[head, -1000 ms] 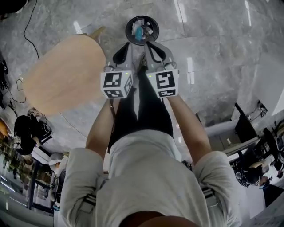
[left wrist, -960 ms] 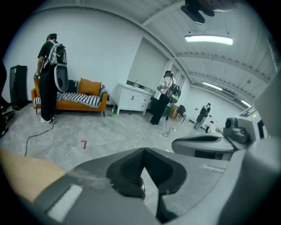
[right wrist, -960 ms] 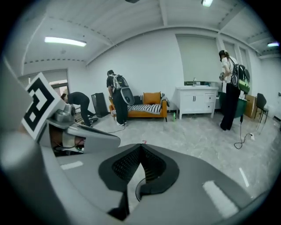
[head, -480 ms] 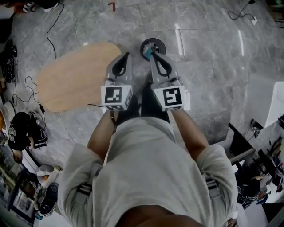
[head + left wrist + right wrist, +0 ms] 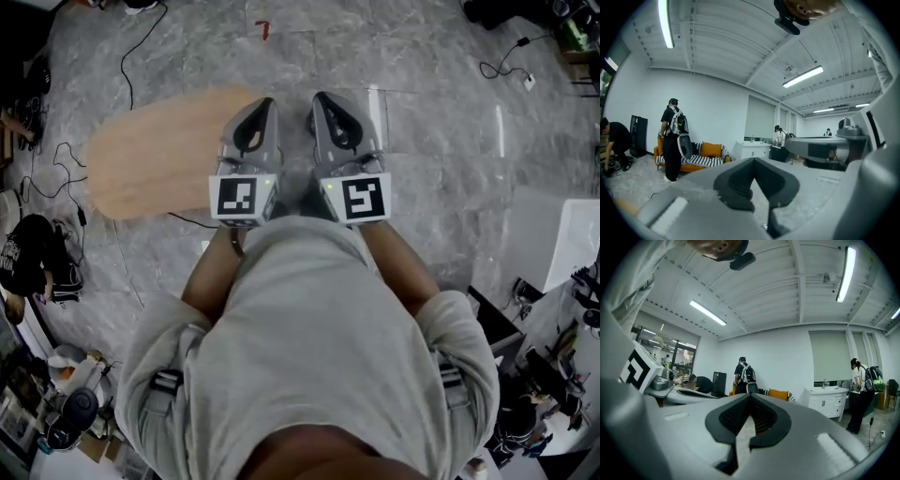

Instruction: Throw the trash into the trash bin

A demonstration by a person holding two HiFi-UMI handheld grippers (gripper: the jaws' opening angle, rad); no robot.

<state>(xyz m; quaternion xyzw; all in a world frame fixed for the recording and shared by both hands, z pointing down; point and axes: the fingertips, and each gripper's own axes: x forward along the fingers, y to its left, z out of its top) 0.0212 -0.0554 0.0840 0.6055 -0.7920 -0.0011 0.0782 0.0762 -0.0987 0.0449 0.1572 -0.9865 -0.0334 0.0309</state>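
Left gripper (image 5: 266,101) and right gripper (image 5: 318,96) held side by side in front of the torso, close but not touching, parallel, noses forward and roughly level. Bare forearms (image 5: 210,274) bent at the elbows and drawn in against a light grey shirt (image 5: 309,347). At the rear of each gripper, a white cube with black square markers (image 5: 238,199) and a small green light on its upper edge. Gripper bodies of smooth grey moulded plastic, tapered to a rounded nose; black ribbed pads (image 5: 733,417) lining the inner faces. In both gripper views: tips pressed together, only a thin seam along the pads, nothing pinched on either side. Below, seen from the head view: polished grey stone-look floor (image 5: 441,150) with pale veins and tile joints; an oval pale-wood tabletop (image 5: 155,155) down-left of the left gripper, matt and bare; thin black cables (image 5: 125,66) looped across the floor beyond it. Ahead in the gripper views: white walls, ribbed white ceiling with tube lights, an orange sofa (image 5: 701,157) with striped cushions. Trash bin: seen in no view, so place relative to the fingertips not determinable.
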